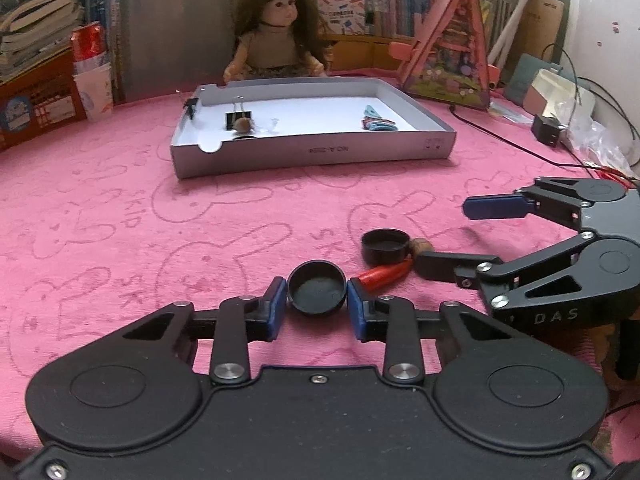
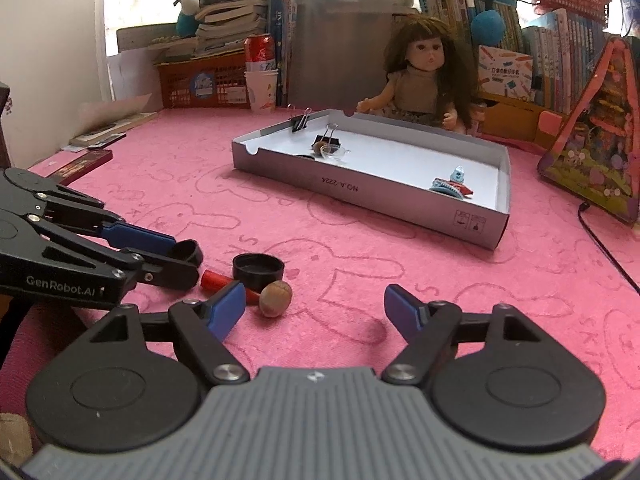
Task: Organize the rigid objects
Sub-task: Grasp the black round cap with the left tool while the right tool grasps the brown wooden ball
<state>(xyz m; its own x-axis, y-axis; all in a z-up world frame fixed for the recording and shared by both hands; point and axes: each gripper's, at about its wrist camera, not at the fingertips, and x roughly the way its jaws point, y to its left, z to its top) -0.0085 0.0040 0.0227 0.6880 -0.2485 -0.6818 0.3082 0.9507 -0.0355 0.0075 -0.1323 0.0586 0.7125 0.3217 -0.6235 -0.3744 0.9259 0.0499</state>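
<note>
Black cap (image 1: 317, 289) — seemingly pinched — between left gripper (image 1: 317, 300) pads.

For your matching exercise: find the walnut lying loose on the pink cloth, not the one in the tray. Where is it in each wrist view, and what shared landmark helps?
Left wrist view: the walnut is right of centre, touching the second black cap.
Right wrist view: the walnut is lower centre-left, in front of that cap.
Shared landmark: the grey tray.
</note>
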